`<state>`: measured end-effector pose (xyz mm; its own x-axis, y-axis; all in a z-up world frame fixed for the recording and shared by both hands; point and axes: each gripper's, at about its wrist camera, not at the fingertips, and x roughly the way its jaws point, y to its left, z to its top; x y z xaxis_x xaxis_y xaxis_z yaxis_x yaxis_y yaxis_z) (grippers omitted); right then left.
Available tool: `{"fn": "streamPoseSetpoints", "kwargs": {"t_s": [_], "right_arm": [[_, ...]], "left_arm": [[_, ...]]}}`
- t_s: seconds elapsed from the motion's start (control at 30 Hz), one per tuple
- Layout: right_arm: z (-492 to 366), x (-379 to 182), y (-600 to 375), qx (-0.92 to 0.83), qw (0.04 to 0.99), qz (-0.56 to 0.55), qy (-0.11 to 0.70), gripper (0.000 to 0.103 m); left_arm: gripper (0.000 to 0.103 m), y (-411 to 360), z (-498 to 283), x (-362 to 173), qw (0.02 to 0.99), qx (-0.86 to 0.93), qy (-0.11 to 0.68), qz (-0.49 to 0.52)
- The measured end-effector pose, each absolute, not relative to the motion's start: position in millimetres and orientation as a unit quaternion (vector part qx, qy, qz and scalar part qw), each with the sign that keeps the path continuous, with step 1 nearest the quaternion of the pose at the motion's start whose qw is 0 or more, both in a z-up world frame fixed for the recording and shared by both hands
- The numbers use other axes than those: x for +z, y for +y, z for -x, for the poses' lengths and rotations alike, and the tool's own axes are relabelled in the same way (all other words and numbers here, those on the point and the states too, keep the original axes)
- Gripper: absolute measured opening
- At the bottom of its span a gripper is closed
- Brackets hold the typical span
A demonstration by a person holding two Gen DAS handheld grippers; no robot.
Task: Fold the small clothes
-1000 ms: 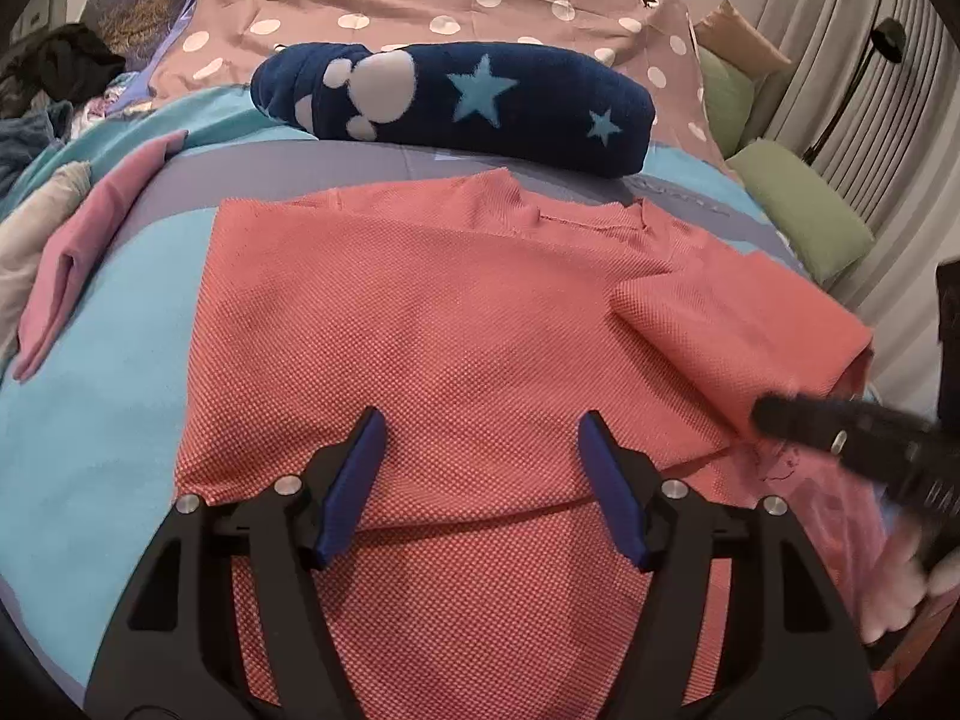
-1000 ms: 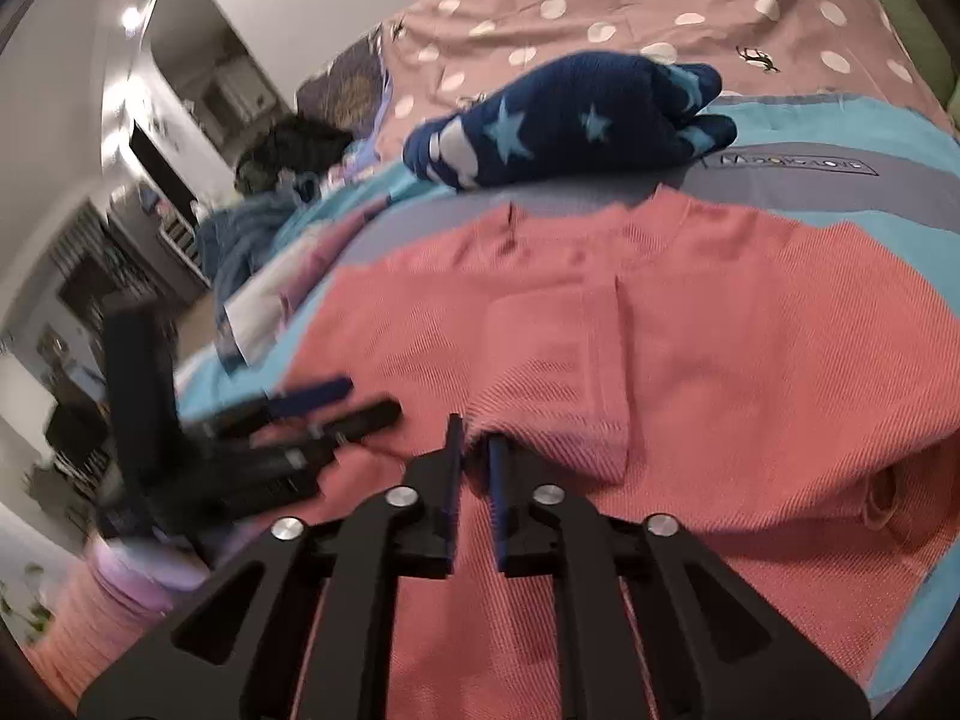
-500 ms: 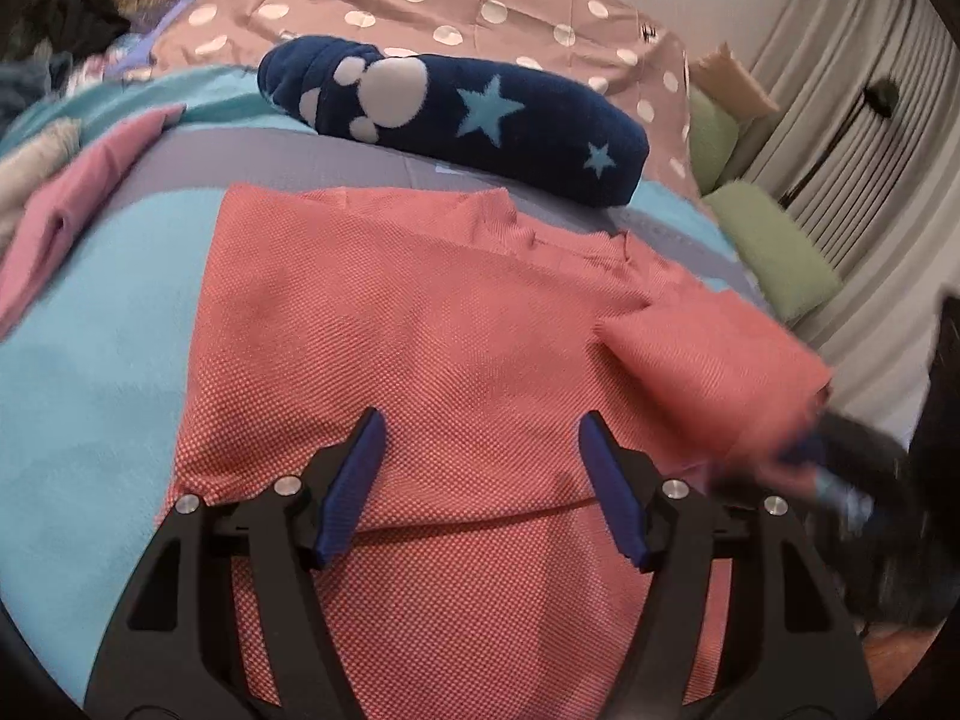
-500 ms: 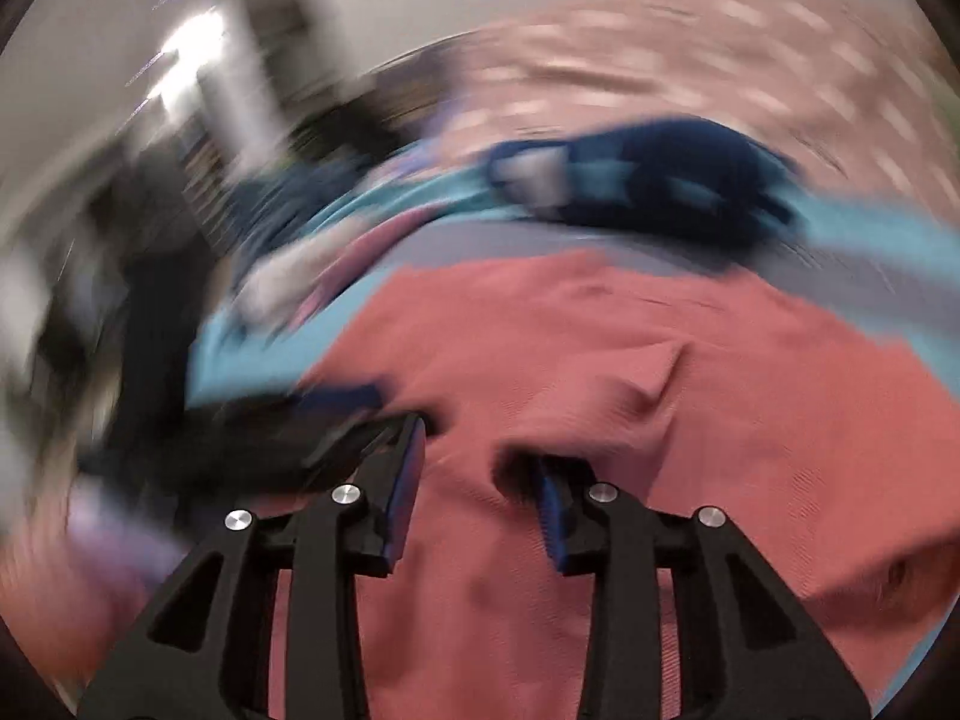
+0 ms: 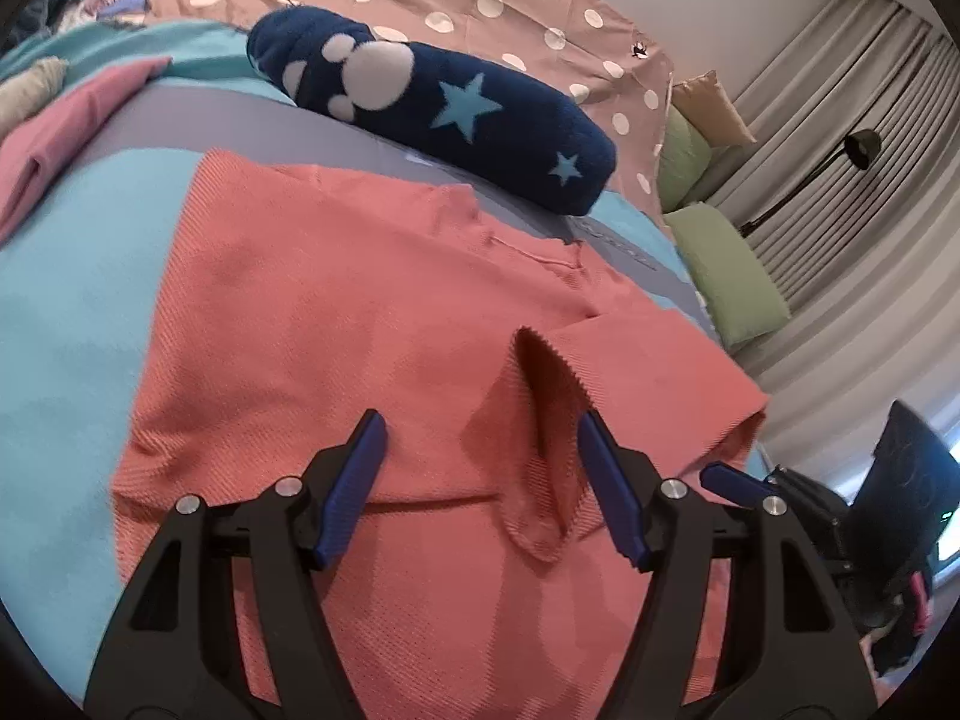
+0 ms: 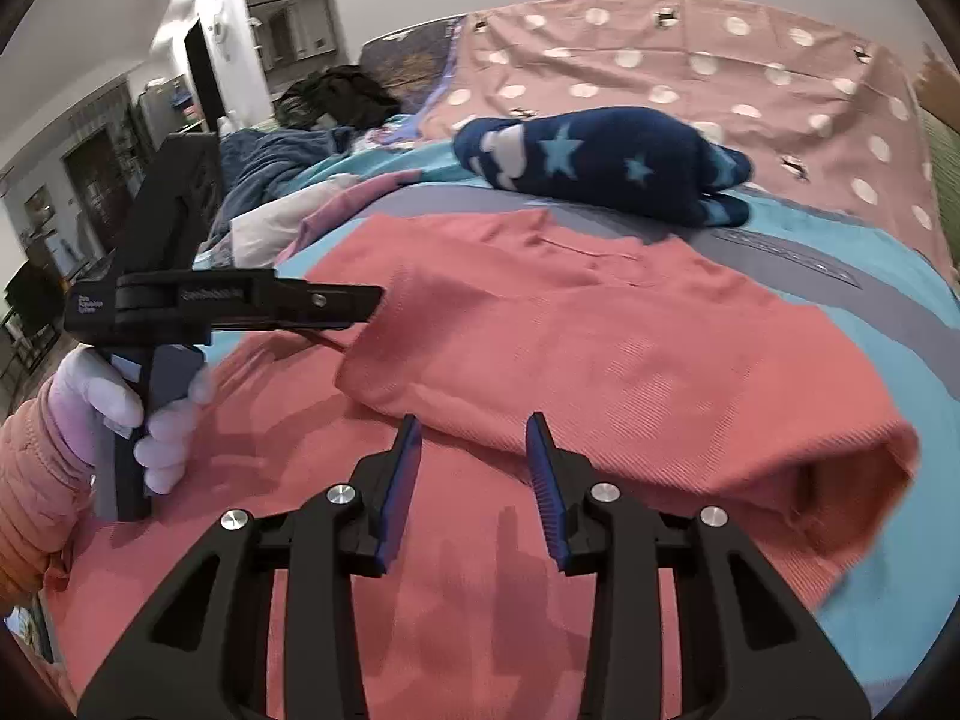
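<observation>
1. Coral shirt [image 5: 336, 324] lies spread on the bed [image 5: 66, 324], its sleeve [image 5: 543, 438] folded inward.
2. Left gripper [image 5: 483, 483] hovers wide apart; right gripper [image 6: 474, 474] gapes, empty.
3. Best next: press the sleeve flat before folding the sides.

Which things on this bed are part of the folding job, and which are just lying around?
Job: coral shirt, left gripper, right gripper.

Lying about: navy star plush, pink garment, green pillows, dark clothes pile.
</observation>
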<state>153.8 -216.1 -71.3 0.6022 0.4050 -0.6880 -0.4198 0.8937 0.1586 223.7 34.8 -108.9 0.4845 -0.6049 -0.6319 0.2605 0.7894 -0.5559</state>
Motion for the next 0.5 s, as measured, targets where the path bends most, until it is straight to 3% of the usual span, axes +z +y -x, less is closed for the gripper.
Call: {"fn": "streamPoseSetpoints", "kwargs": {"t_s": [0.1, 0.13, 0.17, 0.23, 0.3, 0.33, 0.37, 0.43, 0.5], "right_arm": [[-147, -71, -237, 0.191, 0.904, 0.003, 0.384, 0.039], [-146, -71, -244, 0.176, 0.906, -0.001, 0.384, 0.039], [-147, -70, -254, 0.157, 0.909, -0.007, 0.385, 0.039], [-146, -71, -273, 0.128, 0.914, -0.02, 0.385, 0.039], [-144, -73, -294, 0.099, 0.916, -0.039, 0.386, 0.039], [-142, -75, -304, 0.089, 0.915, -0.051, 0.39, 0.039], [-141, -76, -311, 0.082, 0.914, -0.062, 0.393, 0.039], [-139, -80, -321, 0.076, 0.912, -0.073, 0.396, 0.039], [-136, -83, -325, 0.074, 0.911, -0.075, 0.398, 0.039]], "left_arm": [[0.065, 29, -222, -109, 0.831, -0.275, 0.441, 0.2], [0.06, 24, -222, -109, 0.83, -0.277, 0.444, 0.194], [0.041, 19, -224, -110, 0.83, -0.277, 0.448, 0.185], [0.026, 6, -228, -113, 0.818, -0.289, 0.463, 0.183], [0.026, -3, -230, -112, 0.814, -0.295, 0.465, 0.184], [0.028, -7, -229, -109, 0.818, -0.293, 0.461, 0.178], [0.045, -9, -229, -107, 0.821, -0.291, 0.46, 0.175], [0.068, -9, -227, -105, 0.821, -0.29, 0.46, 0.174], [0.068, -9, -223, -102, 0.824, -0.296, 0.453, 0.168]]}}
